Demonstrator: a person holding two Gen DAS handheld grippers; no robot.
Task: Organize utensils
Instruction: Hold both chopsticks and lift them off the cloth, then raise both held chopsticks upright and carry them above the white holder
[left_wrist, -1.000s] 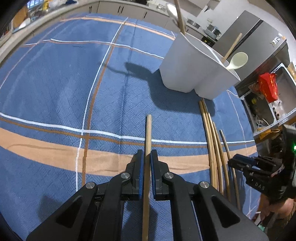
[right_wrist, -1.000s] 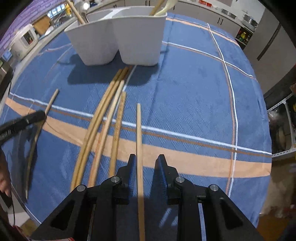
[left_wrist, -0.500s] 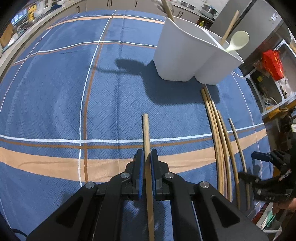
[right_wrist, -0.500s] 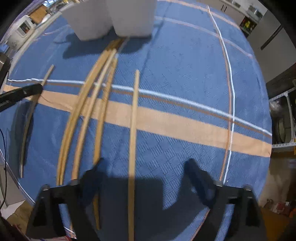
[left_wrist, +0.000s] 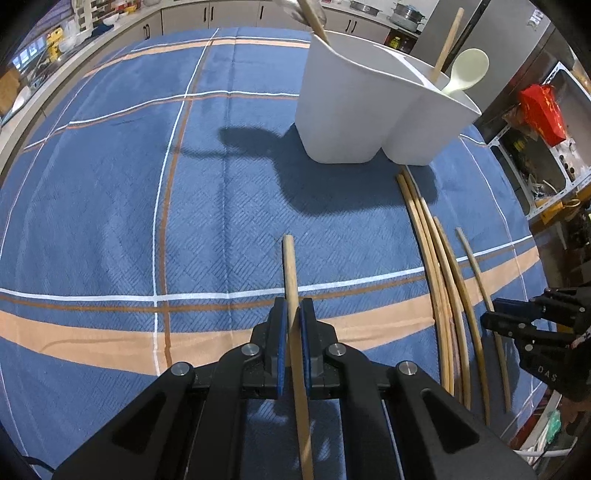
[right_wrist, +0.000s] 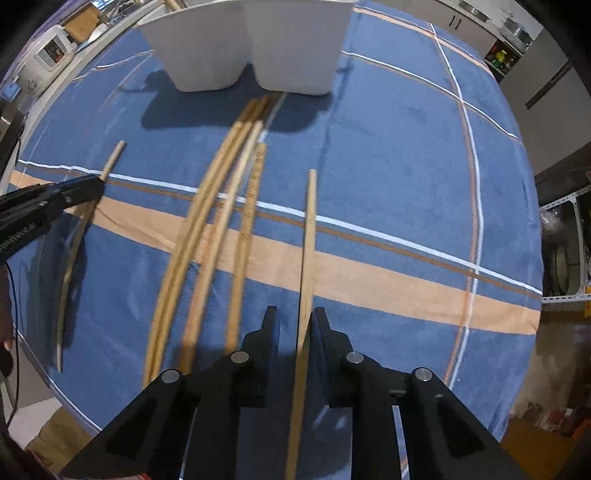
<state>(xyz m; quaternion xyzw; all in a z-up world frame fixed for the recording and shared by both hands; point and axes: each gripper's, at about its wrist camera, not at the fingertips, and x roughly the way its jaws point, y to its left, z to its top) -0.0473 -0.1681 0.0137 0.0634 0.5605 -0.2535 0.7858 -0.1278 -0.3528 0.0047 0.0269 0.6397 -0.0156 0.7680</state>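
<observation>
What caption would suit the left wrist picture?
Left hand-held gripper clamps a wooden chopstick over the blue tablecloth, facing the white utensil holder.

matt wooden chopsticks (right_wrist: 218, 221) on woven cloth (left_wrist: 110, 192).

The left gripper (left_wrist: 291, 314) pinches a wooden chopstick (left_wrist: 291, 273) above the blue plaid tablecloth (left_wrist: 110, 192), white utensil holder (left_wrist: 354, 110) beyond.
</observation>
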